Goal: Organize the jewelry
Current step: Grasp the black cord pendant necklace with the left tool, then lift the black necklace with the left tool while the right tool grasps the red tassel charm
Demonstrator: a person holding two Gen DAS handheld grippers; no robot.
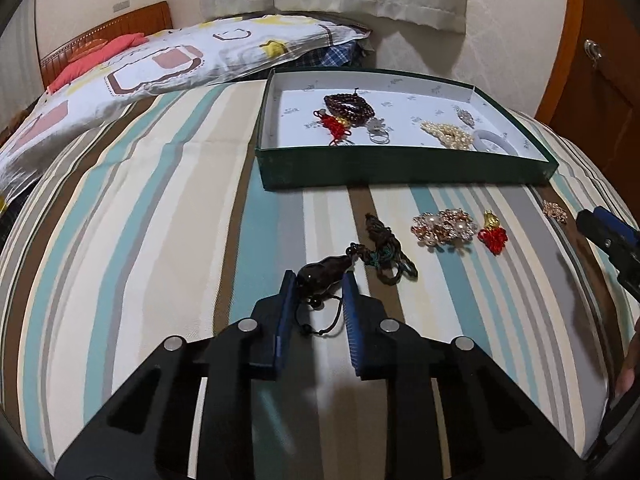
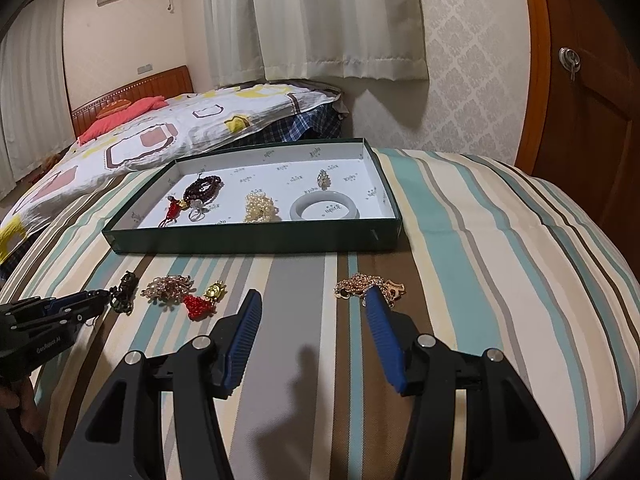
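Note:
On the striped bedspread, my left gripper (image 1: 319,280) is shut on a dark glossy pendant (image 1: 320,274). Its dark braided cord (image 1: 386,254) trails off to the right. Beyond it lie a flower brooch (image 1: 444,228), a red tassel charm (image 1: 494,236) and a rose-gold chain (image 2: 356,284). My right gripper (image 2: 313,294) hangs open above the bedspread with nothing between its fingers. Its right fingertip (image 2: 374,296) overlaps the chain in the right wrist view. The green box (image 2: 248,240) behind holds dark beads (image 2: 204,186), pearls (image 2: 260,206) and a pale bangle (image 2: 324,208).
A patterned quilt (image 1: 132,76) lies crumpled at the back left, touching the box's far corner. A wooden door (image 2: 592,100) stands at the right past the mattress edge. A curtain (image 2: 320,16) hangs behind. A hand (image 2: 16,400) shows at the lower left.

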